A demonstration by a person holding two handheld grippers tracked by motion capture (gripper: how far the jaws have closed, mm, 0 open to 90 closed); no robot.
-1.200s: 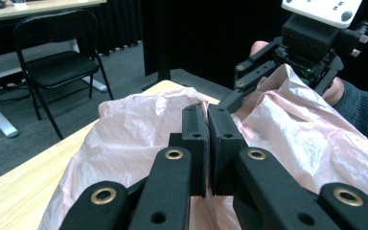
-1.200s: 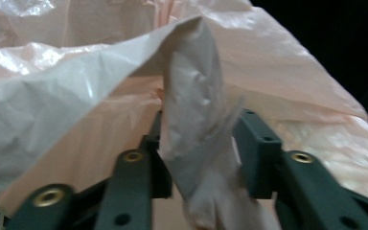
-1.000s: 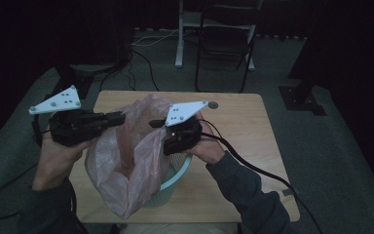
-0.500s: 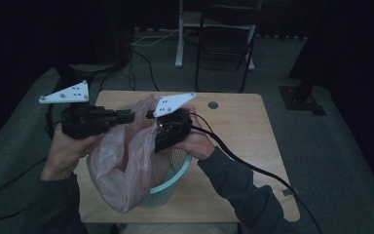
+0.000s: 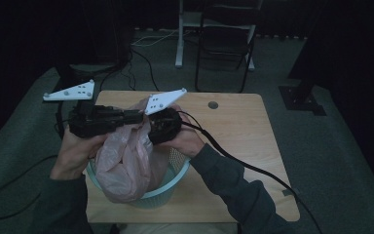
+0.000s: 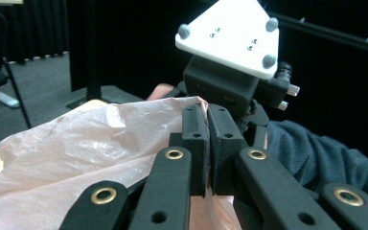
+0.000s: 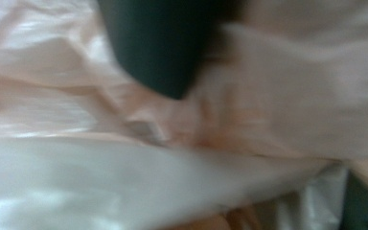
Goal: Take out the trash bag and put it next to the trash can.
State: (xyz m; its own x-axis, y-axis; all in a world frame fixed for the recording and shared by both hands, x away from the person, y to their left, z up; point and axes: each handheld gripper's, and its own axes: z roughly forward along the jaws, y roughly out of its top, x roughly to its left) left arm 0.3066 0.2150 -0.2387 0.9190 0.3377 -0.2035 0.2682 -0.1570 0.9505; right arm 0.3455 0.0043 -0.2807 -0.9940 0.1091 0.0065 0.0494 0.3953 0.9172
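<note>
High view: a thin, crinkled pink plastic bag [image 5: 126, 161] hangs from the two grippers into a pale blue slotted basket [image 5: 168, 187] at the near edge of a light wooden table [image 5: 238, 141]. The left gripper [image 5: 139, 117] has its jaws pressed together on the bag's upper edge. The right gripper [image 5: 152, 127] is pushed into the film; its jaws have just been closing, but whether they pinch it cannot be told. Around the table: grey floor, black curtains and a dark folding chair [image 5: 226, 44].

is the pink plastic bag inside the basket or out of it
Partly in: the thin pink plastic bag hangs into the pale blue mesh basket, its top lifted above the rim.
</note>
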